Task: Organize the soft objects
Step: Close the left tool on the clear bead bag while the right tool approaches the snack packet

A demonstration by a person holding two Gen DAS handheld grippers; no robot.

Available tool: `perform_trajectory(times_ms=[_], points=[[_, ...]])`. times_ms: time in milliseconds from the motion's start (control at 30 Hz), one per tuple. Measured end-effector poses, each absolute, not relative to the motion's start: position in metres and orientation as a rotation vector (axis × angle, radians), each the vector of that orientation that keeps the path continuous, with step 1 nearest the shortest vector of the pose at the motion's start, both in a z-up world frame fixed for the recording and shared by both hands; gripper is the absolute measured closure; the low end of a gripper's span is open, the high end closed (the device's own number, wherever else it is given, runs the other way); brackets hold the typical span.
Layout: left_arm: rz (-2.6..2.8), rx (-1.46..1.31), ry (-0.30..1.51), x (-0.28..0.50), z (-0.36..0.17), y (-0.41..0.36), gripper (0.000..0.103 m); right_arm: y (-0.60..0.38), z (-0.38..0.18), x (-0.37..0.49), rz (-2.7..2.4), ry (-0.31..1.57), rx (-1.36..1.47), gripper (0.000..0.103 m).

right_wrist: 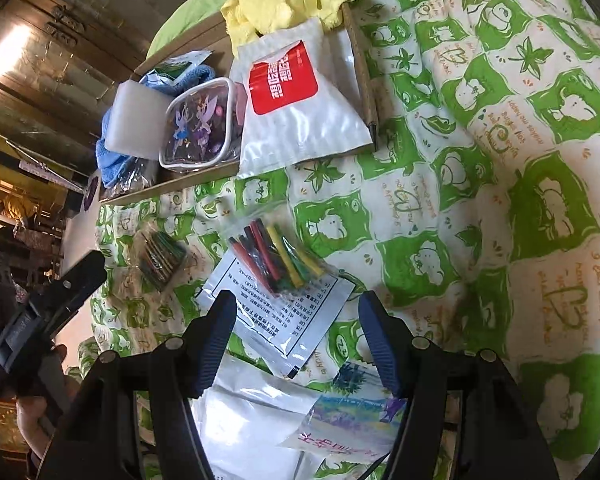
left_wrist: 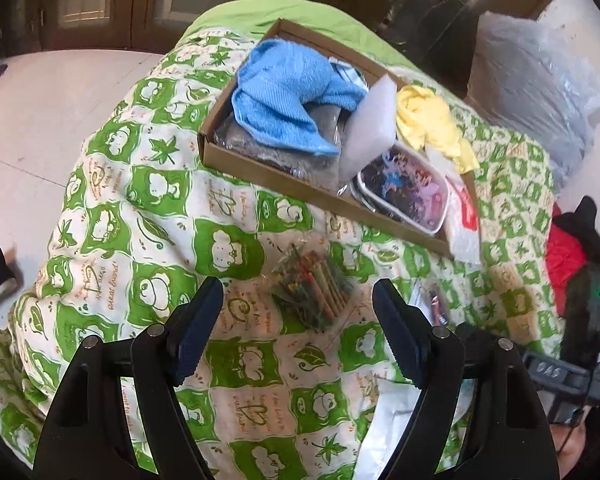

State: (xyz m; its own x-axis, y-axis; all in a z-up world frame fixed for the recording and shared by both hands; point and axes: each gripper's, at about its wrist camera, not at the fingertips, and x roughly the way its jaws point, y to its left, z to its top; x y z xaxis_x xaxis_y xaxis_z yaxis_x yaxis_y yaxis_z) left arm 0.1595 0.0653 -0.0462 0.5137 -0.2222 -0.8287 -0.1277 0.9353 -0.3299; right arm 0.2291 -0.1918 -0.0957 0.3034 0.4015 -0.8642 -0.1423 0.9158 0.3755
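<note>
A cardboard tray (left_wrist: pixel 260 170) on the green-and-white quilt holds a blue towel (left_wrist: pixel 288 92), a white foam block (left_wrist: pixel 370 128), a yellow cloth (left_wrist: pixel 432 120), a cartoon pouch (left_wrist: pixel 404 188) and a white-and-red packet (right_wrist: pixel 300 100). My left gripper (left_wrist: pixel 300 320) is open above the quilt, with a small clear bag of coloured sticks (left_wrist: pixel 312 288) lying just beyond its tips. My right gripper (right_wrist: pixel 300 320) is open over a white printed packet (right_wrist: pixel 276 320), on which a second bag of coloured sticks (right_wrist: pixel 284 256) rests. Neither gripper touches anything.
Close under the right gripper lie a white plastic bag (right_wrist: pixel 252 412) and a colourful printed pouch (right_wrist: pixel 352 412). The quilt (right_wrist: pixel 500 200) is rumpled to the right. A pale floor (left_wrist: pixel 40 120) drops off left of the bed. A grey plastic-wrapped bundle (left_wrist: pixel 540 92) stands behind it.
</note>
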Motion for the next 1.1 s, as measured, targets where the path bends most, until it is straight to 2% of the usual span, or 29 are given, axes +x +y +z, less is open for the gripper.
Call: perform_trajectory(times_ms=[200, 567, 967, 1000, 1067, 1100], points=[[-0.061, -0.353, 1.073, 0.164, -0.058, 0.061, 0.025, -0.201, -0.098, 0.229, 0.359, 1.223, 0.27, 0.039], [-0.016, -0.39, 1.007, 0.171, -0.056, 0.053, 0.025, -0.198, -0.085, 0.231, 0.36, 1.179, 0.225, 0.039], [0.031, -0.099, 1.109, 0.197, -0.089, 0.006, 0.025, -0.196, -0.089, 0.234, 0.37, 1.228, 0.251, 0.039], [0.031, -0.087, 1.11, 0.197, -0.089, 0.005, 0.027, -0.197, -0.088, 0.234, 0.376, 1.246, 0.247, 0.039], [0.039, -0.058, 1.109, 0.196, -0.088, 0.004, 0.037, -0.197, -0.084, 0.23, 0.393, 1.297, 0.206, 0.039], [0.043, -0.053, 1.106, 0.195, -0.087, 0.004, 0.048, -0.196, -0.08, 0.227, 0.393, 1.332, 0.16, 0.039]])
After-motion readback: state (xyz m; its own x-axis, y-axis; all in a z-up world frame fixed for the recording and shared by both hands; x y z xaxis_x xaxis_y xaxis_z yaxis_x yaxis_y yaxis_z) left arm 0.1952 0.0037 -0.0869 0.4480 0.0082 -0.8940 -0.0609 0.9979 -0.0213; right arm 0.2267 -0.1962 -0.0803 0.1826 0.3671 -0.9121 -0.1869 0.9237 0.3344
